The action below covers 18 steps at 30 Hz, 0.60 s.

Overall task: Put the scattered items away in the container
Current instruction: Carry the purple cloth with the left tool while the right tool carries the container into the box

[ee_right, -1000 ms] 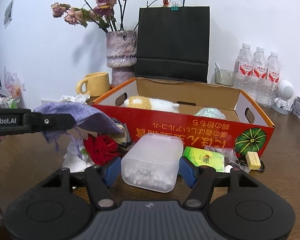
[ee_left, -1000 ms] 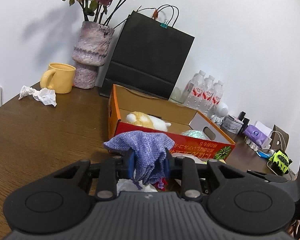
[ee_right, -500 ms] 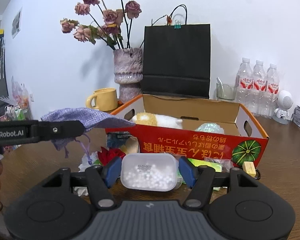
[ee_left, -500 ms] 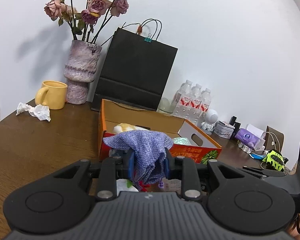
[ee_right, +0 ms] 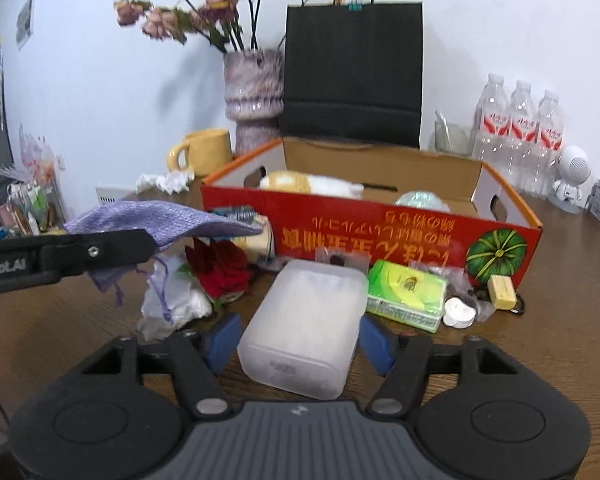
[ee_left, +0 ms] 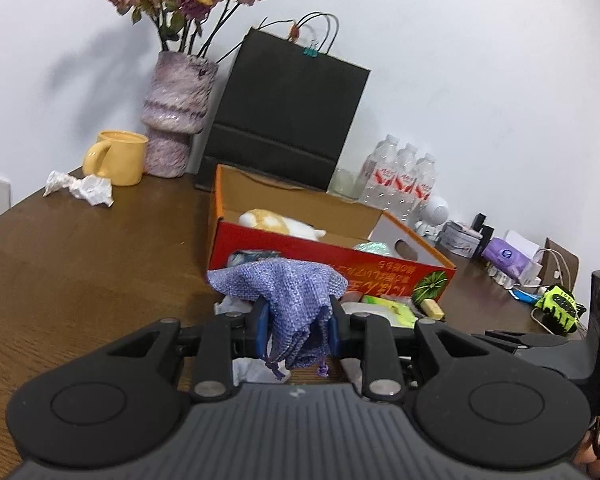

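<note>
1. Between the left gripper (ee_left: 296,330) pads: purple pouch (ee_left: 290,292), woven cloth, pinched at mid-body. Top flops forward over the fingers, drawstrings dangle below. Looks soft and light, nothing rigid inside as far as I can tell.
2. Handling call: the pouch will sag and swing, no fragility concern. Grip on bunched fabric looks adequate; a drawstring could snag the box wall on entry.
3. Left gripper pose: roughly level, held above the tabletop (ee_left: 80,264), pointing at the near red wall of the box (ee_left: 340,256). The box lies ahead and slightly right of it. The pouch is not yet over the opening.
4. Between the right gripper (ee_right: 300,340) fingers: frosted plastic case (ee_right: 304,320), translucent, rounded corners, lying on the tabletop. Blue pads flank both long sides with a visible gap each side, so the jaws are open, not clamping.
5. Handling call: rigid shell, smooth, probably slippery. Take it across the short width, pads flat on the side walls near mid-length. Contents not readable here; weight likely low.
6. Right gripper pose: low, nearly level with the tabletop, aimed straight at the box front. The case's far end points toward the box.
7. Ahead-right of the right gripper: green packet (ee_right: 406,292), small white bits and a tan block near the box corner. Ahead-left: red rose (ee_right: 220,268) and white wrap, under the left gripper.
8. Already in the box: plush toy (ee_right: 312,182) and a pale round item.
</note>
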Each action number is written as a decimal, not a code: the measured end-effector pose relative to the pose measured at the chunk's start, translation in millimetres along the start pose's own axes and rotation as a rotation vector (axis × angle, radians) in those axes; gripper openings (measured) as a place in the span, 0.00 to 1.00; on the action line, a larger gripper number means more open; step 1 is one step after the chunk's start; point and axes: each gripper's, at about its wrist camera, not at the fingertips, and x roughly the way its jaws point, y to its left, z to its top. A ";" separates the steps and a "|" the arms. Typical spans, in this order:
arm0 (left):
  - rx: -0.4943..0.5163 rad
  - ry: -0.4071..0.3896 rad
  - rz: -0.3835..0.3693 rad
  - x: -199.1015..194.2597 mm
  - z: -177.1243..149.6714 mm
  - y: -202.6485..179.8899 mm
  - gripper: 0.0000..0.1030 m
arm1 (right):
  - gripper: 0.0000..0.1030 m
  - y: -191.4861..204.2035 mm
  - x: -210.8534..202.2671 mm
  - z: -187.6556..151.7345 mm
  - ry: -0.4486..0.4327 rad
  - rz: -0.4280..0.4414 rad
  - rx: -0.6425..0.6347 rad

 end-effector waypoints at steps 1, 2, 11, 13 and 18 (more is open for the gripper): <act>0.000 0.002 0.004 1.3 0.4 1.0 0.27 | 0.71 1.4 5.7 1.2 0.019 -0.009 -0.001; 0.002 0.004 0.008 3.1 0.7 1.3 0.28 | 0.71 2.3 10.5 1.8 0.034 -0.012 0.001; 0.003 -0.011 0.004 -0.4 4.6 1.5 0.28 | 0.62 -4.2 7.7 6.0 -0.009 -0.034 0.053; 0.014 -0.027 -0.005 -5.2 7.4 -2.4 0.28 | 0.62 -5.3 -6.3 7.5 -0.051 -0.022 0.065; 0.046 -0.079 -0.041 -16.4 27.8 -16.1 0.28 | 0.62 -13.4 -35.5 18.2 -0.144 -0.002 0.088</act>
